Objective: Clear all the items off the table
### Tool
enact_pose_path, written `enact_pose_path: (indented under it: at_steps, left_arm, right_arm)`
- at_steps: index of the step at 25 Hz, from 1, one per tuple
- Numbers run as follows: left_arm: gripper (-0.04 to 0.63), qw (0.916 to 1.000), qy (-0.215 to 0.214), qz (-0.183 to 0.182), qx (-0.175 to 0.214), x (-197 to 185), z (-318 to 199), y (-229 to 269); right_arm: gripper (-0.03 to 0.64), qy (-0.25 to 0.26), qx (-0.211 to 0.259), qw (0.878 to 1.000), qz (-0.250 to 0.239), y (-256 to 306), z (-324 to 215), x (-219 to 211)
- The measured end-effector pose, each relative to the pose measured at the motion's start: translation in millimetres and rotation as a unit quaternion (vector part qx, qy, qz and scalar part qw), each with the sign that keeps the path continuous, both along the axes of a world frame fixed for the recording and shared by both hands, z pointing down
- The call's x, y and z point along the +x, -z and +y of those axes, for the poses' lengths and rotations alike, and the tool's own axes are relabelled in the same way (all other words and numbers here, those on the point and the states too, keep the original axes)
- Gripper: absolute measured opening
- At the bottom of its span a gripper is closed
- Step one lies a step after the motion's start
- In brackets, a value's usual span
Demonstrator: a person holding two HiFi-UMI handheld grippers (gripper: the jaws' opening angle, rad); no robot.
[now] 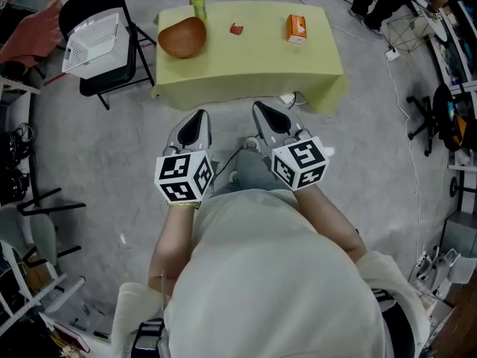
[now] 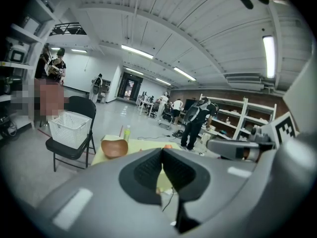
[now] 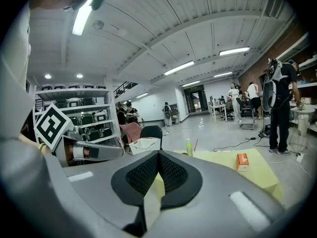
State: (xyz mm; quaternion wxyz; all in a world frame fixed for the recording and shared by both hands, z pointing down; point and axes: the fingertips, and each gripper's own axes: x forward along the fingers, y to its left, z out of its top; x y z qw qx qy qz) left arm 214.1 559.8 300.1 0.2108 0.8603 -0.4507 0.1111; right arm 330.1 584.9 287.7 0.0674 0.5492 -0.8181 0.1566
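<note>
Grey left gripper (image 2: 162, 153), right gripper (image 3: 158, 156): jaws together (empty).

The head camera looks down from high above, with the yellow surface (image 1: 246, 58) ahead. Both gripper cameras sit low behind their fingers (image 2: 147, 170) and look level at that same surface, facing its near edge

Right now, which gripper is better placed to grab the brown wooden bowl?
Left, likely. The brown wooden bowl sits at the left end of the yellow-covered table, ahead of the left gripper; the right gripper faces the orange box.
</note>
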Motion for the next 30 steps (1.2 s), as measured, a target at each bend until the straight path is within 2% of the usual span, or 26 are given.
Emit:
enact_pose_path:
  at_steps: [7,16,30]
  left_arm:
    - [0.011,0.9996,0.029,-0.006,0.002,-15.9,-30.3,-5.2]
    - [0.011,0.9982,0.057,-0.018,-0.005,-44.0,-99.3,-19.0]
    - [0.011,0.997,0.074,-0.018,-0.015,-61.6,-216.0,-27.5]
  right_arm:
    - [-0.008,0.02,-0.01,1.0,0.004,-13.2,-34.2,-10.1]
    - [-0.008,0.062,-0.02,0.998,0.01,-29.0,-110.2,-42.0]
    - [-0.008,0.06,-0.039,0.997,0.012,-38.7,-231.2,-49.9]
